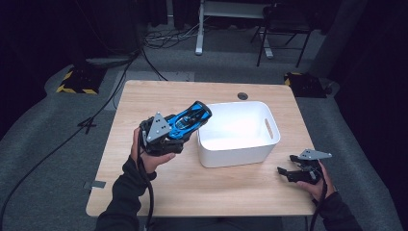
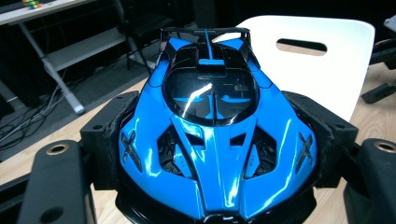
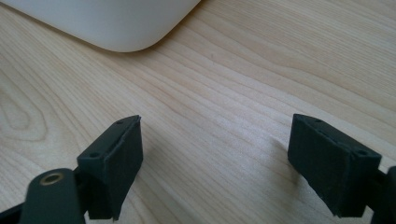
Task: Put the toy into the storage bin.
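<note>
A glossy blue and black toy sports car (image 1: 190, 119) is held off the table, tilted toward the white bin (image 1: 231, 154). My left gripper (image 1: 169, 135) is shut on it; in the left gripper view both pads press the sides of the toy car (image 2: 212, 140), with the bin wall (image 2: 322, 74) just behind it. My right gripper (image 1: 285, 172) rests low on the table by the bin's near right corner. Its jaws stand wide apart around my right gripper midpoint (image 3: 215, 163), nothing but bare wood between them, and a corner of the bin (image 3: 116, 28) lies ahead.
The light wooden table (image 1: 216, 192) has a round cable hole (image 1: 242, 96) at its far edge. Cables, a desk leg (image 1: 198, 29) and a chair (image 1: 284, 29) stand on the grey floor beyond. Yellow-black striped bases sit at both far corners.
</note>
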Demonstrator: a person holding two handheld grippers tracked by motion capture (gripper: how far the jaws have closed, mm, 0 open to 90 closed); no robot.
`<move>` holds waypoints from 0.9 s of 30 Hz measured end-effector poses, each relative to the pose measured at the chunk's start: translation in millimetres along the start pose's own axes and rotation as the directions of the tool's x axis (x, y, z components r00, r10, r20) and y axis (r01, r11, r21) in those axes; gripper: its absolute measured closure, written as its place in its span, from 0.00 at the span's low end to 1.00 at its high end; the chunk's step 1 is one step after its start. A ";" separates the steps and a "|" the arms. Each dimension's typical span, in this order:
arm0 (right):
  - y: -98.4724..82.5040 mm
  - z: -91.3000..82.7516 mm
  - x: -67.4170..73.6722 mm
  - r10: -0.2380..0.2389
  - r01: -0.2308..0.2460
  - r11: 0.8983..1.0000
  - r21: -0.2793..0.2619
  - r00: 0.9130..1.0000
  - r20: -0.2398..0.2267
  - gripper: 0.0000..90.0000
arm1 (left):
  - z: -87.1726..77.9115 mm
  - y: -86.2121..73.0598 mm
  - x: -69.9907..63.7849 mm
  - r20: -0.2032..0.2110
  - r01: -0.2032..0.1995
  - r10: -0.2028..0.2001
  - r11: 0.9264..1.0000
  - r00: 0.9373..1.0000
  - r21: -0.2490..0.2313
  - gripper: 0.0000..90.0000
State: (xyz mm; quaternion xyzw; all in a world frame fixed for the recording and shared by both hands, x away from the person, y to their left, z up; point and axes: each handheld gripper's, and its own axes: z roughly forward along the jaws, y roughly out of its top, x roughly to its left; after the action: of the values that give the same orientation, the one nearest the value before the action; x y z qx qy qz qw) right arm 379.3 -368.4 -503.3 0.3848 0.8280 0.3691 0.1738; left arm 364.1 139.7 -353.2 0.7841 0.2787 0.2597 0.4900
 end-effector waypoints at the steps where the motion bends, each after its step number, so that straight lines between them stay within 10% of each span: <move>1: 0.0 0.0 -0.2 -0.003 0.003 1.000 0.000 1.000 0.000 0.20 | 1.5 2.0 0.3 0.003 -0.006 0.006 1.000 1.000 0.001 0.27; 17: -0.1 -0.1 -0.2 -0.003 0.003 1.000 0.001 1.000 -0.001 0.20 | 47.1 35.2 -10.4 0.121 -0.078 0.071 0.995 0.990 0.055 0.27; 27: 0.0 -0.1 -0.2 -0.002 0.002 1.000 0.001 1.000 -0.001 0.20 | 66.9 50.9 -15.3 0.170 -0.159 0.135 0.978 0.976 0.136 0.27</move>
State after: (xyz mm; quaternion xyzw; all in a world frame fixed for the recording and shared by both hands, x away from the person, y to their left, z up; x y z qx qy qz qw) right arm 379.3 -368.6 -503.3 0.3836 0.8286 0.3688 0.1737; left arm 408.0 68.8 -334.4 0.8552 0.1981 0.2099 0.4305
